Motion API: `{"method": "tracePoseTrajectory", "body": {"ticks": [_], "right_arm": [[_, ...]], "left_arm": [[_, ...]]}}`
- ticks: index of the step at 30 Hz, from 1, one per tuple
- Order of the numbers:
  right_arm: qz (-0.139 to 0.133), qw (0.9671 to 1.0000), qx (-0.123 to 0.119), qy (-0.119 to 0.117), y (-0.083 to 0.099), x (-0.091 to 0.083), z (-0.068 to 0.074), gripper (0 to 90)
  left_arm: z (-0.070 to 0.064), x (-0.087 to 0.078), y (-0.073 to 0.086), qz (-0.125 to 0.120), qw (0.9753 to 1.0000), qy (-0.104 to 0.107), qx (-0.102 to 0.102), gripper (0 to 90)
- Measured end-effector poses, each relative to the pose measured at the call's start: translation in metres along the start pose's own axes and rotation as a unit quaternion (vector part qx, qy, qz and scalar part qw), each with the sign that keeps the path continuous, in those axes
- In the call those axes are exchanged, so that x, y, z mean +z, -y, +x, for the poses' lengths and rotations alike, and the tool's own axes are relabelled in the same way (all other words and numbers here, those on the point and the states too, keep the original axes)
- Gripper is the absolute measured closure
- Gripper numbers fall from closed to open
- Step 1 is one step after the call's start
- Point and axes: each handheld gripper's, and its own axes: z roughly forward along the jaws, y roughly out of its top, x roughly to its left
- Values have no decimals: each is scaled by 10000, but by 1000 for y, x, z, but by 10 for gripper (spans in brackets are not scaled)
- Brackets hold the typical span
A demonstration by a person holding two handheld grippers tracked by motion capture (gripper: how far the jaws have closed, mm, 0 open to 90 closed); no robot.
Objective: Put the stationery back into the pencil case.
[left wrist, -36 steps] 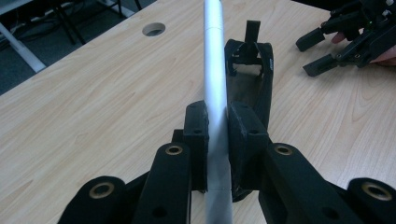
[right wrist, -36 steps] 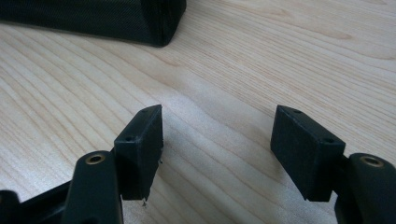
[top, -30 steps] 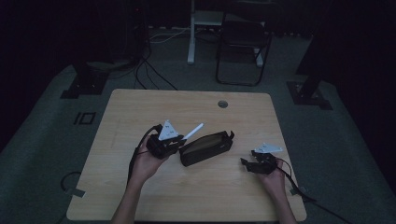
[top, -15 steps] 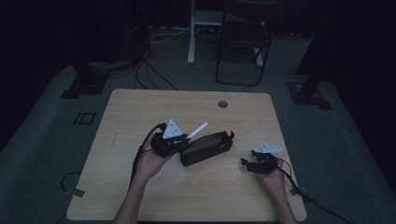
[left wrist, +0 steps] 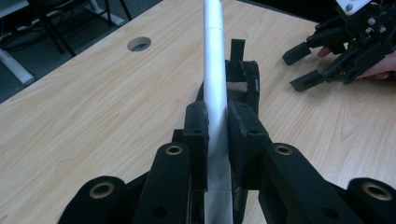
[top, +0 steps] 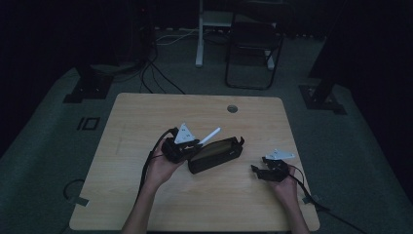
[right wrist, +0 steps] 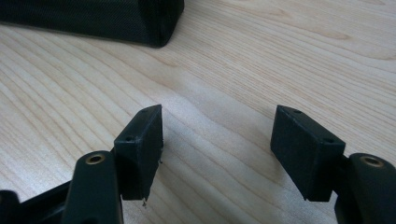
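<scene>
Pinching a white pen (left wrist: 214, 70) between its jaws, the left gripper (left wrist: 217, 135) holds it lengthwise above the open black pouch (top: 214, 155), probably lining it up to slide inside. Smooth and slim, the pen points toward mid-table. Near the pouch's far end, the right gripper (right wrist: 217, 140) rests on the table (top: 146, 117), jaws spread, empty.

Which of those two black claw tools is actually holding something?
The left gripper: its jaws are clamped on a white pen above the black pouch. The right gripper has jaws spread apart, with bare table between them.
</scene>
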Motion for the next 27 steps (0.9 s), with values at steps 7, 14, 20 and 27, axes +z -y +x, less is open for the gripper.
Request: {"method": "tracePoseTrajectory", "body": {"ticks": [7,14,20,27], "right_arm": [[2,10000,3,2,0,0,0,341],[3,10000,8,10,0,0,-1,341],[2,10000,3,5,0,0,-1,341],[3,10000,-2,3,0,0,-1,341]], "left_arm": [[-1,5,-1,26,10000,42,9,788],[-2,10,-2,40,9999,98,12,788],[-1,13,-2,64,9999,129,43,789],[-3,16,-5,74,9998,180,91,788]]}}
